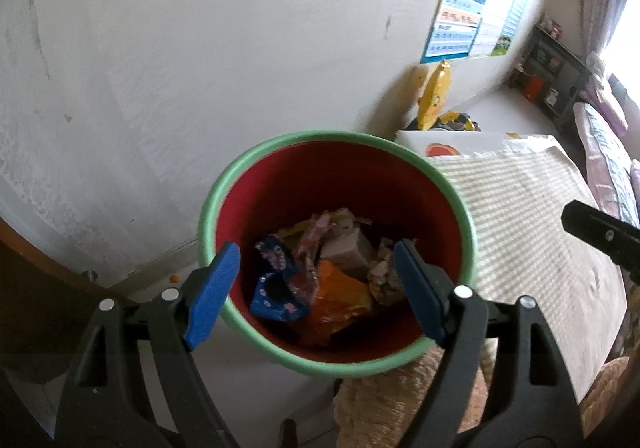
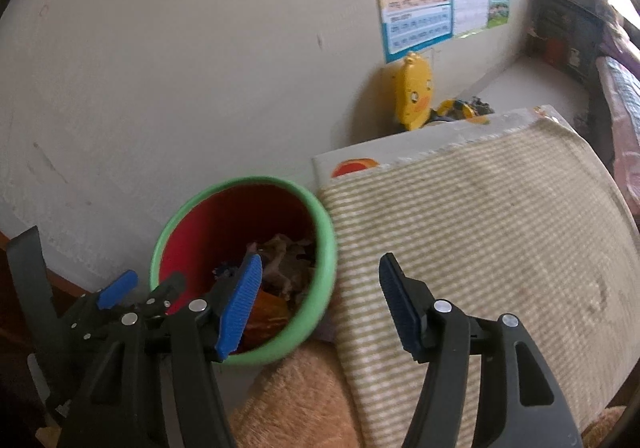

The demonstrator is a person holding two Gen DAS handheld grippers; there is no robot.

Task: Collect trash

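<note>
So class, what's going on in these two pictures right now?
A person holds a two-finger tool in each hand over a red bin with a green rim. The left tool hangs open above the bin's mouth, holding nothing. Wrappers already lie inside. The right tool, also open and empty, sits beside the bin over a striped mat.

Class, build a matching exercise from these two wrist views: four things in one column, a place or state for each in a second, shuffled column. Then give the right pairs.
Things:
1. left tongs
2. right tongs
3. bin
4. duck toy

Places or states:
A. against the wall, below the poster
B. open, above the striped cloth beside the bin
C. holds wrappers, green rim, red inside
D. open, empty, over the bin's mouth

Pairs: 1-D, 2-B, 3-C, 4-A
</note>
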